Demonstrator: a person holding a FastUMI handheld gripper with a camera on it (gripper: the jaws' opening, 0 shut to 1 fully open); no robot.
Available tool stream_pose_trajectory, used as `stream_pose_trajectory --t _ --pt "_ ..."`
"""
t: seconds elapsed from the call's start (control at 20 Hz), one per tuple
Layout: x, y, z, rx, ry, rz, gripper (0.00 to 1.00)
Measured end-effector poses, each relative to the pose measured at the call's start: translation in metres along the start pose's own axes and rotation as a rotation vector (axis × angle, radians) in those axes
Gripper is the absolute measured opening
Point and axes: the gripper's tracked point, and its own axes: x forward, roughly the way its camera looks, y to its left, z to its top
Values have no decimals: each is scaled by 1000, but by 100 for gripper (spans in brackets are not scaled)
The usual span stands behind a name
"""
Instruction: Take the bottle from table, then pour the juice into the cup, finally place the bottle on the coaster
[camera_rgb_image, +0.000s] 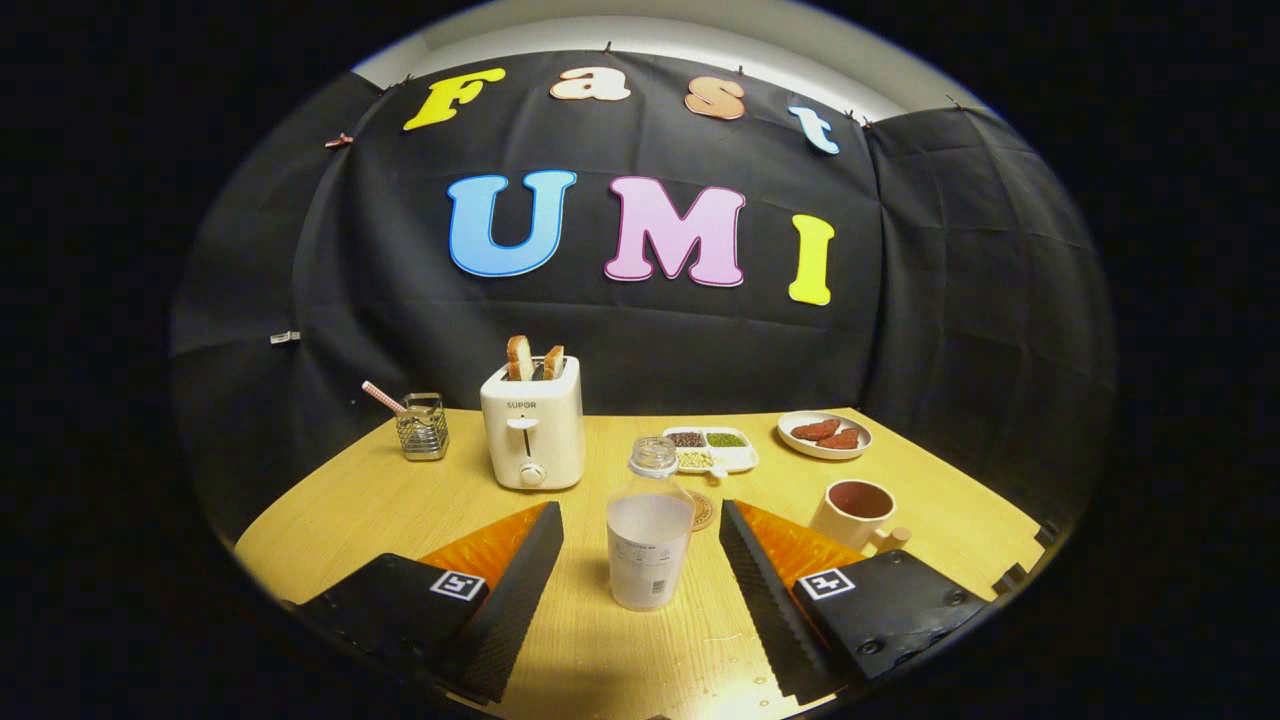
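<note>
A clear plastic bottle (649, 535) with pale juice in it stands upright and uncapped on the wooden table (330, 500). It sits between my two fingers, near their tips, with a gap on each side. My gripper (641, 520) is open and touches nothing. A round wooden coaster (702, 509) lies flat just behind the bottle, partly hidden by it. A cream cup (856, 513) with a dark inside and a wooden handle stands beyond my right finger.
A white toaster (531, 423) with two bread slices stands beyond my left finger. Left of it is a wire holder (422, 426) with a striped straw. A divided tray of grains (712, 450) and a plate of reddish food (824, 435) sit at the back.
</note>
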Motion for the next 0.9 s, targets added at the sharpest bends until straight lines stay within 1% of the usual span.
stream_pose_trajectory --t 0.15,0.3,0.65,0.85,0.9 --pt "17 -4 -13 -16 17 -29 97" --pt "36 -2 -26 -12 42 -37 97" --pt "73 -7 -52 -72 70 -95 97" --pt "82 -9 -55 -73 66 -95 96" --pt "86 -8 -56 -71 61 -87 90"
